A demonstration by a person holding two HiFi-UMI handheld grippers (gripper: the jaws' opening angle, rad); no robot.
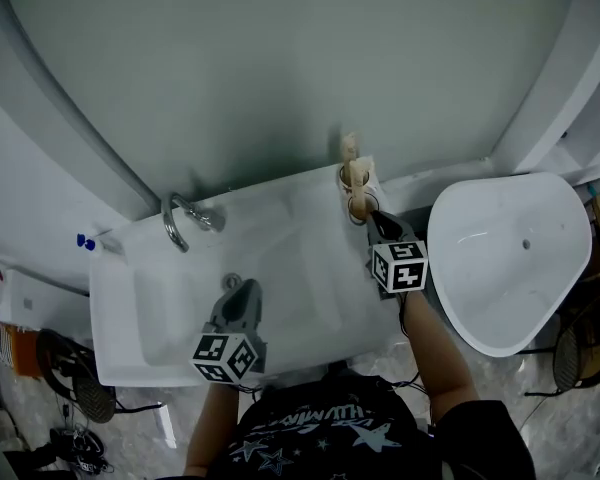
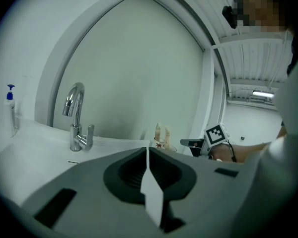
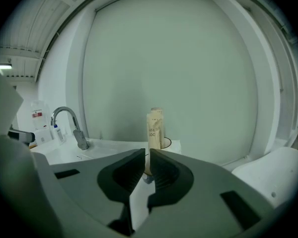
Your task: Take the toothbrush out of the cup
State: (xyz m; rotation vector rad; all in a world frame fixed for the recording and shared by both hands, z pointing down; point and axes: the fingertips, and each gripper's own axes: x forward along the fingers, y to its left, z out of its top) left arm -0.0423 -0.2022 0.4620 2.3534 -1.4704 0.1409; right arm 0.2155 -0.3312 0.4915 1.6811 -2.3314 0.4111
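A clear cup (image 1: pixel 358 206) stands at the back right corner of the white washbasin (image 1: pixel 130 308). A beige toothbrush (image 1: pixel 349 150) and a beige tube stand upright in it. My right gripper (image 1: pixel 373 218) is just in front of the cup, pointing at it, jaws shut with nothing between them. In the right gripper view the beige tube (image 3: pixel 155 125) and the cup rim (image 3: pixel 165 144) rise just beyond the right gripper (image 3: pixel 145 155). My left gripper (image 1: pixel 245 290) hovers over the basin, shut and empty. From the left gripper (image 2: pixel 147 150) the cup (image 2: pixel 164 146) shows far off.
A chrome tap (image 1: pixel 183 220) curves over the basin's back left edge, with a blue-capped bottle (image 1: pixel 83 240) further left. A white toilet bowl (image 1: pixel 510 258) stands to the right of the basin. A plain wall rises behind the cup.
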